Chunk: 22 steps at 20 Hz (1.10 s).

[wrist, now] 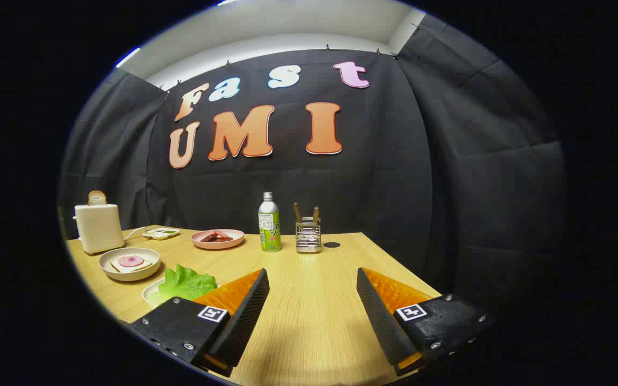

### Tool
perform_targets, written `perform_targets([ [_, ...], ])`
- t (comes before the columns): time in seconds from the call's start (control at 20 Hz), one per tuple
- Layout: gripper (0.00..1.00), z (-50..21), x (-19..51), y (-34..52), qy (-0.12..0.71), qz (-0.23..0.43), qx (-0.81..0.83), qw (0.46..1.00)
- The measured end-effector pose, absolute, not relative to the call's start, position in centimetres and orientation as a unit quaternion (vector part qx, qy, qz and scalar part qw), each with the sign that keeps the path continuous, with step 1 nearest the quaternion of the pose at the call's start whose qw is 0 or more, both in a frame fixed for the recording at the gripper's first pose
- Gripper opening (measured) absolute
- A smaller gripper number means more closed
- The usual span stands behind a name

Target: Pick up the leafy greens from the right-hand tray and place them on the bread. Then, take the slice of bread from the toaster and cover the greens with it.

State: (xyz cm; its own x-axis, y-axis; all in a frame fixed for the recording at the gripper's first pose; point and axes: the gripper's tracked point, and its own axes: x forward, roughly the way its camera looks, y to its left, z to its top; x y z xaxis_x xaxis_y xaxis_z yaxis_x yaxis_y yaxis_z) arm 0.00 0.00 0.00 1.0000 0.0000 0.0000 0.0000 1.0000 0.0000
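Leafy greens point(186, 283) on tray point(149, 292) near surface point(309, 300) left edge, beside left finger; likely light, floppy, tear-prone: pinch thick leaf fold. Hand-held gripper point(313, 300) wide open, empty.

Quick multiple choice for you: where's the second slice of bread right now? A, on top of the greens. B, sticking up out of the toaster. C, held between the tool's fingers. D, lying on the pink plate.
B: the slice of bread stands up out of the white toaster's slot at the far side of the table, while the tool is open with only bare tabletop between its fingers.
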Motion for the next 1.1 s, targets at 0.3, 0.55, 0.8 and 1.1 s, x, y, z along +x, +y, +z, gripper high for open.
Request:
perform_targets([
  [0.3,0.98,0.1,0.3,0.1,-0.003,0.001,0.0,1.0],
  [0.55,0.98,0.1,2.8,0.4,0.0,0.002,-0.002,1.0],
  [0.8,0.98,0.9,2.5,0.1,-0.011,0.0,0.002,1.0],
  [1.1,0.98,2.5,3.8,-0.2,-0.047,-0.003,0.006,0.999],
])
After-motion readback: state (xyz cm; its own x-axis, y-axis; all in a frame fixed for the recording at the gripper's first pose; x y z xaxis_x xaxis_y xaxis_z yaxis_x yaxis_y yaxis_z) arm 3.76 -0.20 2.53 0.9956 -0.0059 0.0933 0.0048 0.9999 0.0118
